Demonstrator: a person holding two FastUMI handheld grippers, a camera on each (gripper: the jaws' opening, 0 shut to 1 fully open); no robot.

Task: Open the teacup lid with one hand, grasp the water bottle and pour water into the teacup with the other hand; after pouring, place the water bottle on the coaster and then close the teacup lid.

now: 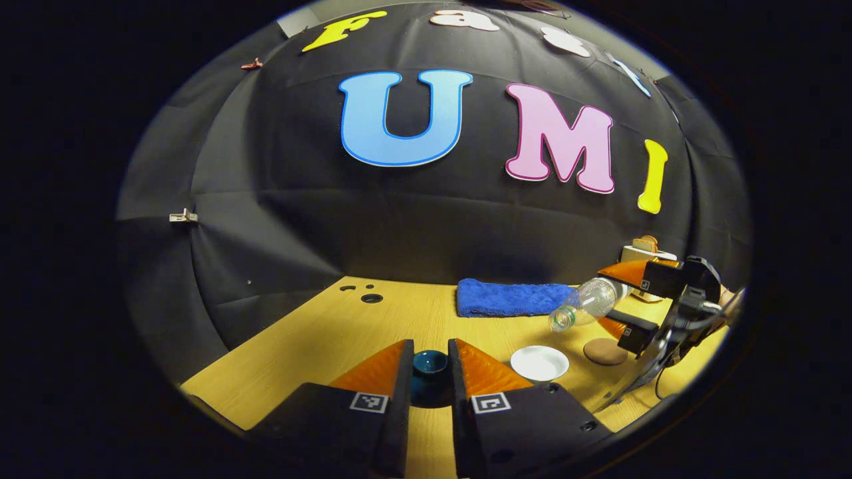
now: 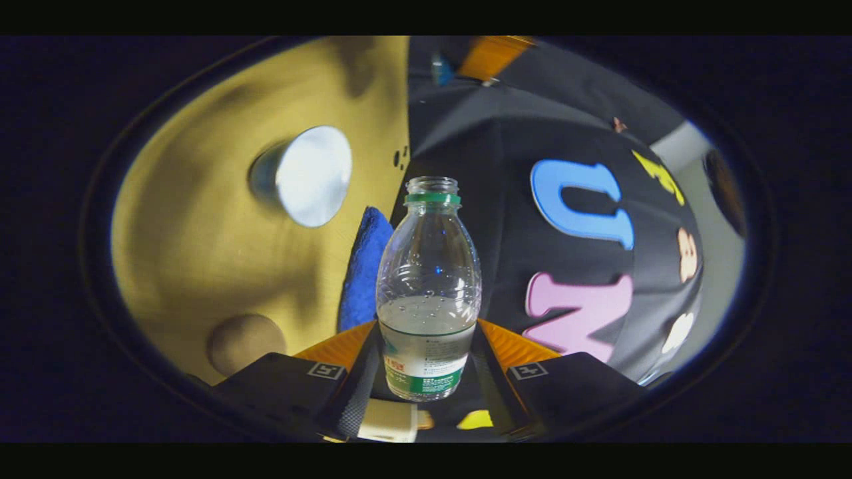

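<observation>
My left gripper (image 1: 430, 346) is shut on the dark teal teacup lid (image 1: 429, 369), held above the table's front. To its right the teacup (image 1: 539, 362) stands uncovered, its inside white. Farther right, my right gripper (image 1: 616, 299) is shut on the clear water bottle (image 1: 586, 303). The bottle is tilted, its uncapped mouth pointing down-left above the cup, and I see no stream. In the right gripper view the bottle (image 2: 429, 286) sits between my right gripper's (image 2: 428, 326) fingers with some water in it. The teacup (image 2: 306, 176) and the cork coaster (image 2: 246, 342) lie beyond.
The round cork coaster (image 1: 604, 351) lies just right of the cup on the wooden table (image 1: 333, 332). A folded blue towel (image 1: 512, 297) rests at the back of the table, with a small wooden object (image 1: 645, 249) at the back right. Small holes (image 1: 371, 298) mark the tabletop at the back left.
</observation>
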